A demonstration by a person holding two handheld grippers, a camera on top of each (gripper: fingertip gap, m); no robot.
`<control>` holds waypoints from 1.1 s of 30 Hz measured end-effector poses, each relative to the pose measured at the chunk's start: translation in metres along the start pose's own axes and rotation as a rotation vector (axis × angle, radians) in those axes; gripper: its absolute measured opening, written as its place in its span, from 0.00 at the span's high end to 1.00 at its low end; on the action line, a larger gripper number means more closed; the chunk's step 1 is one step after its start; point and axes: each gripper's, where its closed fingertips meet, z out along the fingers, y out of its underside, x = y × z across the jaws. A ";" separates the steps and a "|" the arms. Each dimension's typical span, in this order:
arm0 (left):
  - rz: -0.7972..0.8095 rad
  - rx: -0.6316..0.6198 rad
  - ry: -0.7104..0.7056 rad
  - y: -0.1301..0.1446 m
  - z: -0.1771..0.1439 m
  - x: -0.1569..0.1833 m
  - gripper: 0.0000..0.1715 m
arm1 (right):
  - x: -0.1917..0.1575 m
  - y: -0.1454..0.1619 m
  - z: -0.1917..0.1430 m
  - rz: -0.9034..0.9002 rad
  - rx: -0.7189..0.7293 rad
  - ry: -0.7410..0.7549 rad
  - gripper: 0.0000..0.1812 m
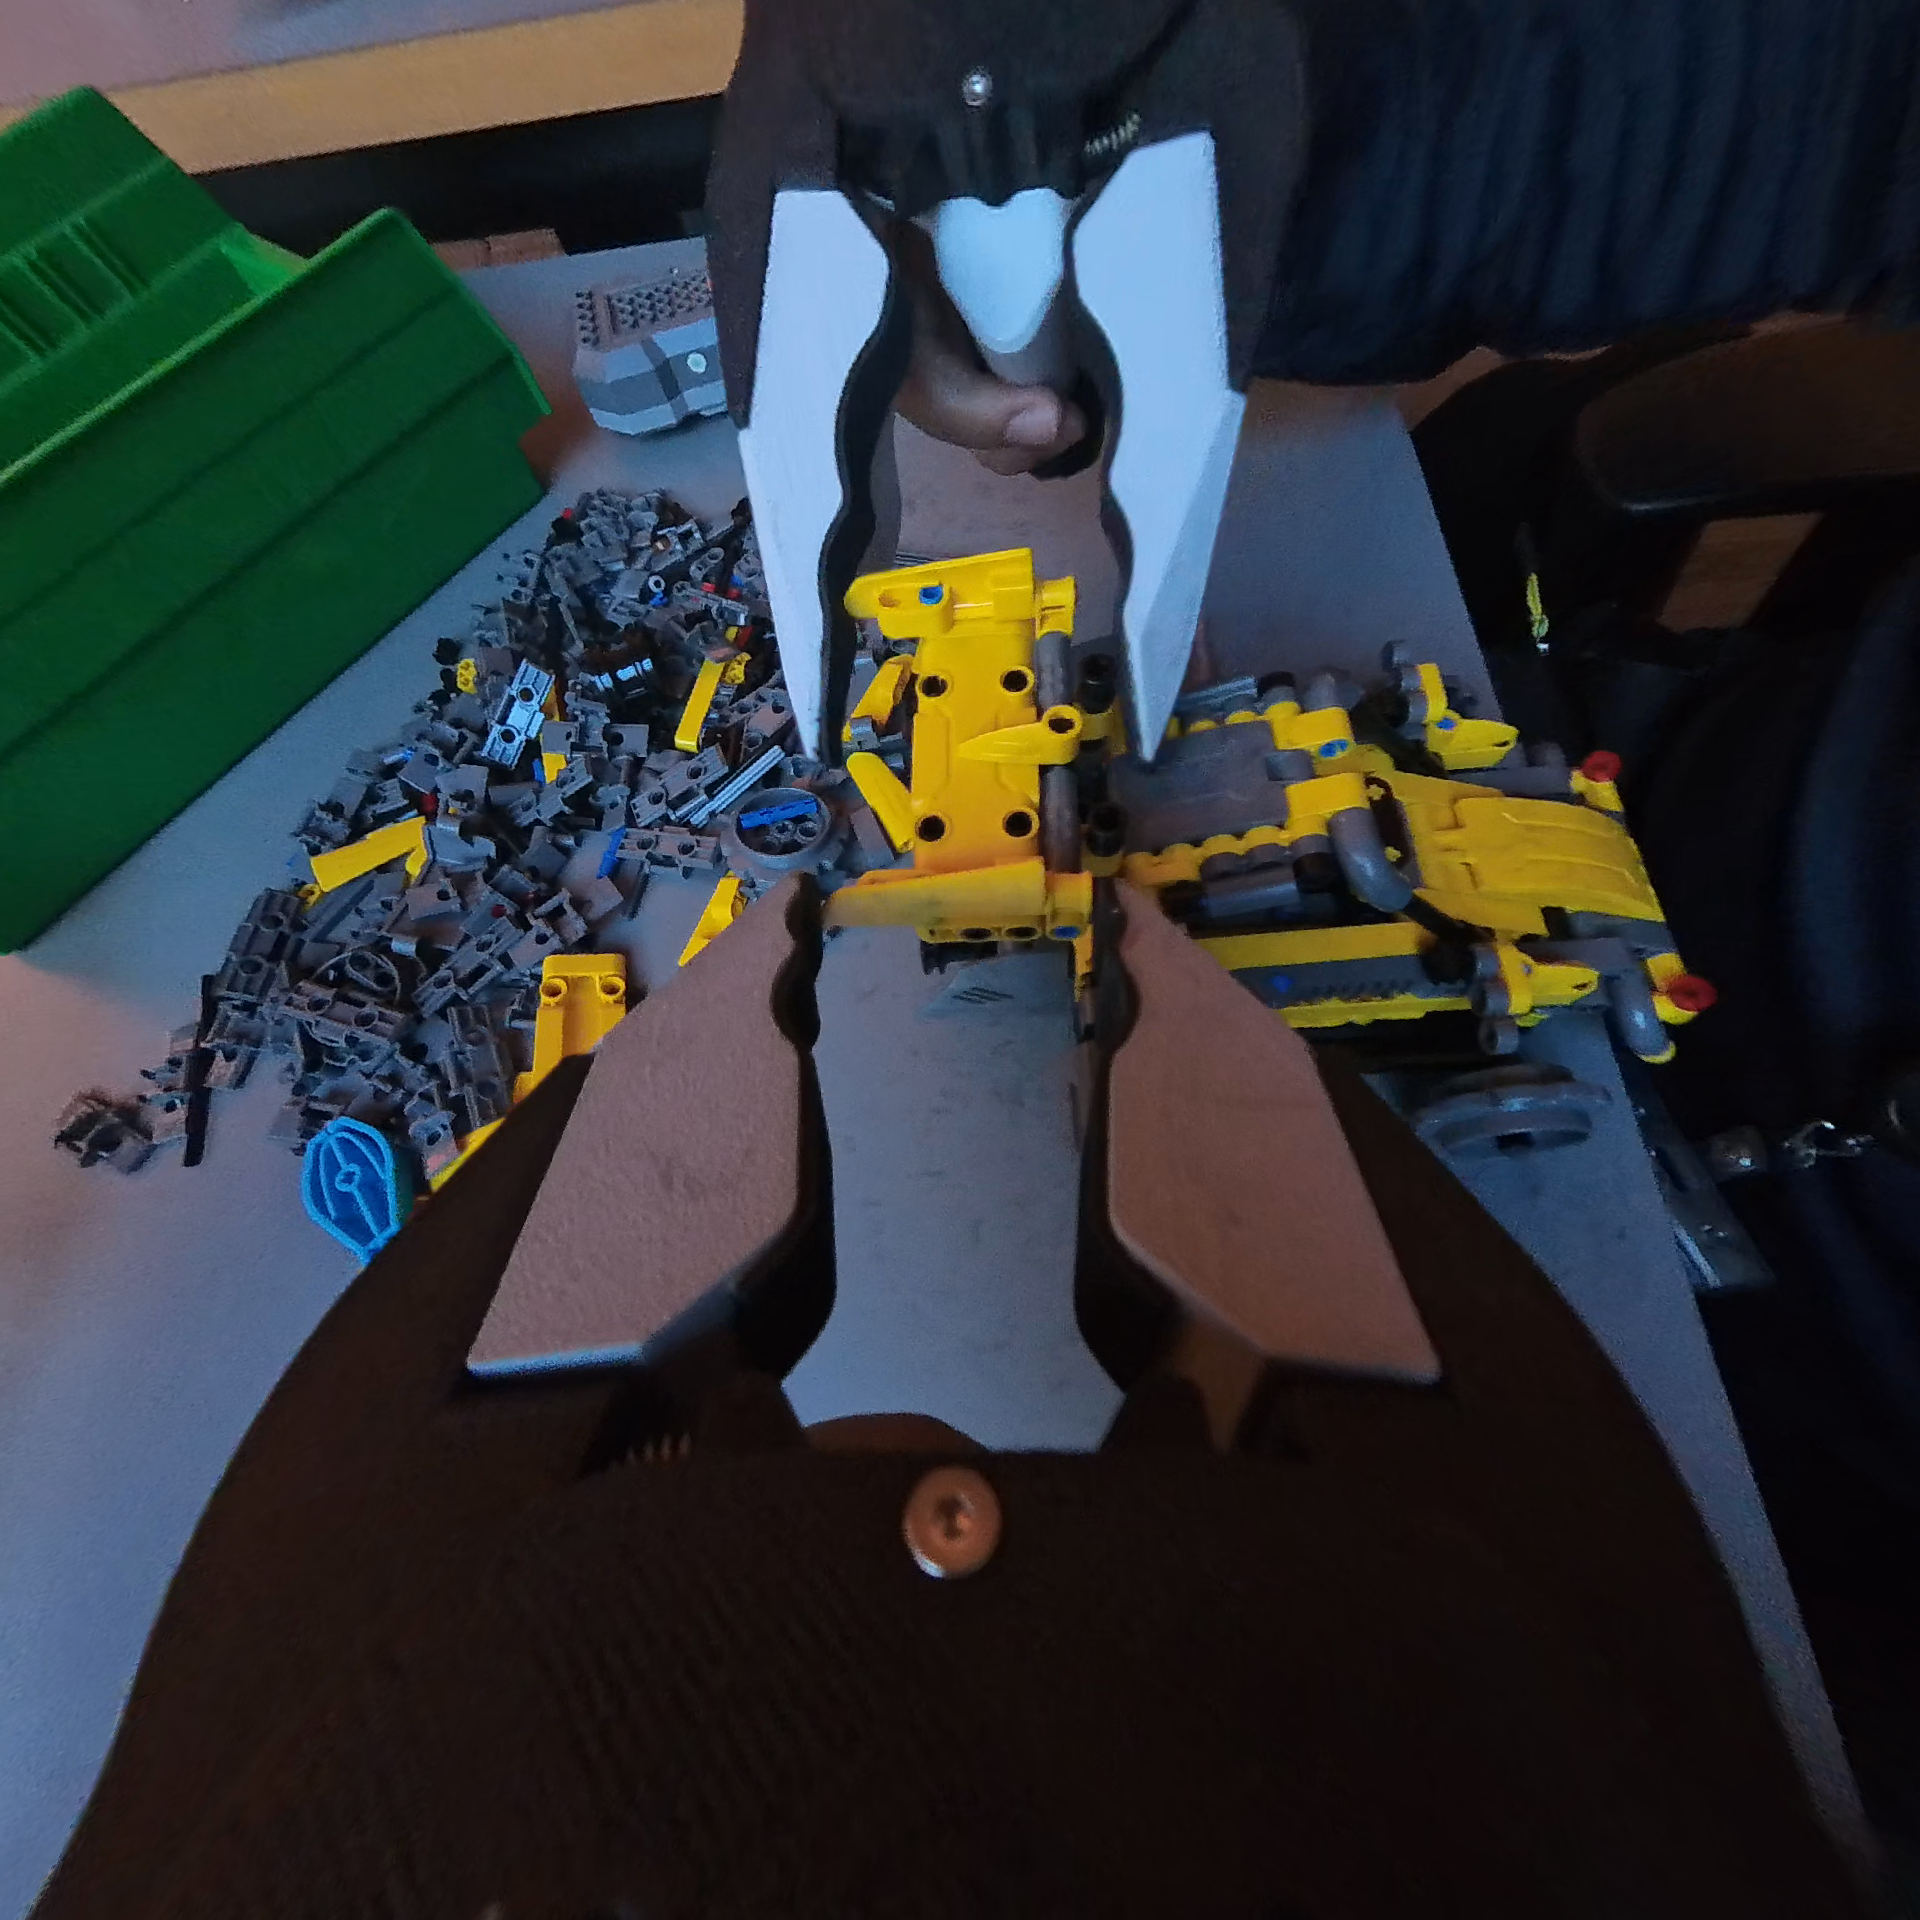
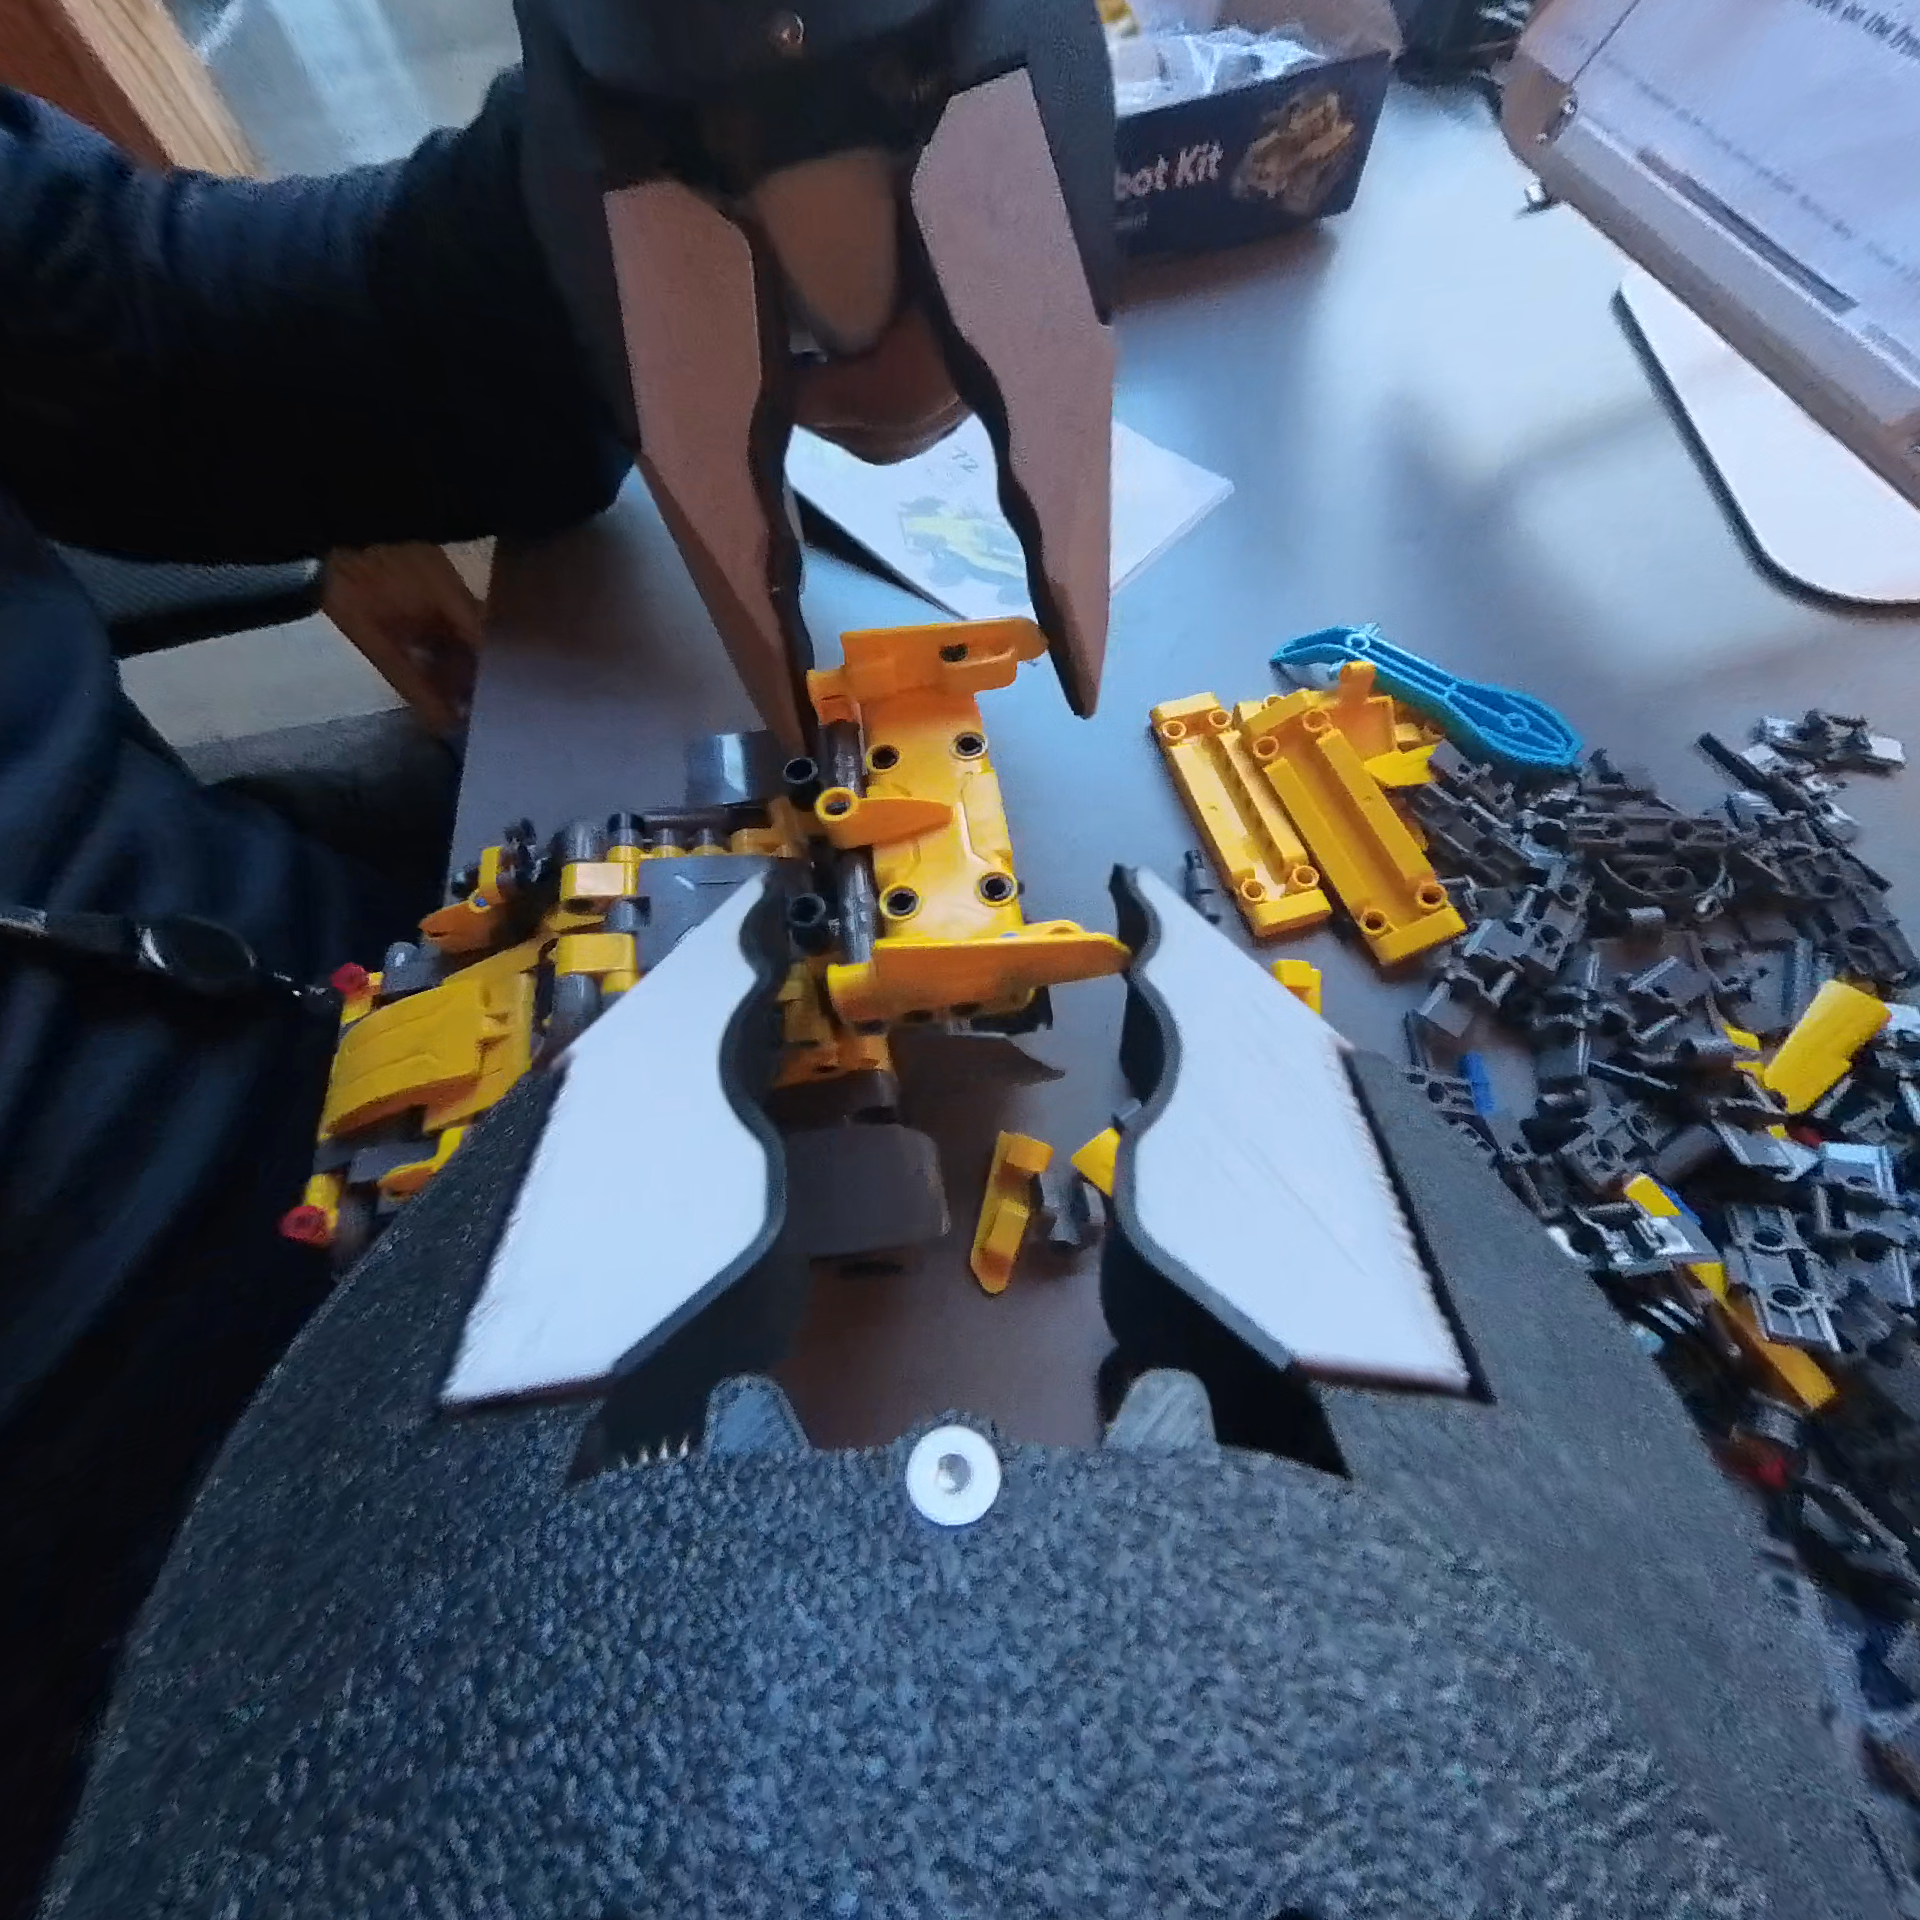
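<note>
A partly built yellow and grey brick vehicle (image 1: 1403, 862) lies on the grey table (image 1: 935, 1195). A yellow panel section (image 1: 977, 727) with round holes sticks out from it toward the middle. My left gripper (image 1: 956, 899) is open, with its brown pads on either side of the panel's near end. My right gripper (image 1: 987, 748), with white pads, comes from the far side and is open around the same panel. In the right wrist view my right gripper (image 2: 945, 883) straddles the panel (image 2: 935, 831). One left gripper fingertip (image 2: 792, 732) rests by the grey axle and black pins on the vehicle (image 2: 468, 997).
A pile of small grey, black and yellow parts (image 1: 499, 831) (image 2: 1662, 987) lies beside the model. There are also green bins (image 1: 208, 468), a blue plastic tool (image 2: 1455, 707), loose yellow panels (image 2: 1309, 810), a booklet (image 2: 1143, 499), a dark box (image 2: 1247, 156) and the table edge beside a person's dark clothing. The tips of both grippers are at nearly the same place.
</note>
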 end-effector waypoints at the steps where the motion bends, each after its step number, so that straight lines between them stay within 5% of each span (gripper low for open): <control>1: 0.002 -0.004 -0.001 0.000 0.001 0.000 0.71 | 0.000 0.001 0.000 0.006 0.003 -0.015 0.65; 6: -0.067 -0.020 -0.013 0.001 0.003 -0.001 0.71 | 0.000 0.001 -0.001 0.018 0.049 -0.025 0.66; 11: -0.264 -0.074 -0.174 0.023 -0.012 -0.004 0.60 | 0.000 0.001 -0.002 0.026 0.072 -0.011 0.66; 15: -0.492 -0.136 -0.096 0.041 -0.028 0.039 0.54 | 0.000 0.001 -0.002 0.031 0.080 0.008 0.66; 18: -0.593 -0.055 -0.052 0.026 -0.022 0.067 0.55 | -0.002 0.002 -0.003 0.030 0.079 0.023 0.66; 23: -0.507 -0.094 -0.269 0.035 0.003 0.065 0.54 | -0.001 0.003 -0.006 0.030 0.066 0.095 0.66; 33: -0.475 -0.056 -0.369 0.031 -0.008 0.038 0.57 | -0.006 0.007 -0.017 0.058 0.034 0.365 0.66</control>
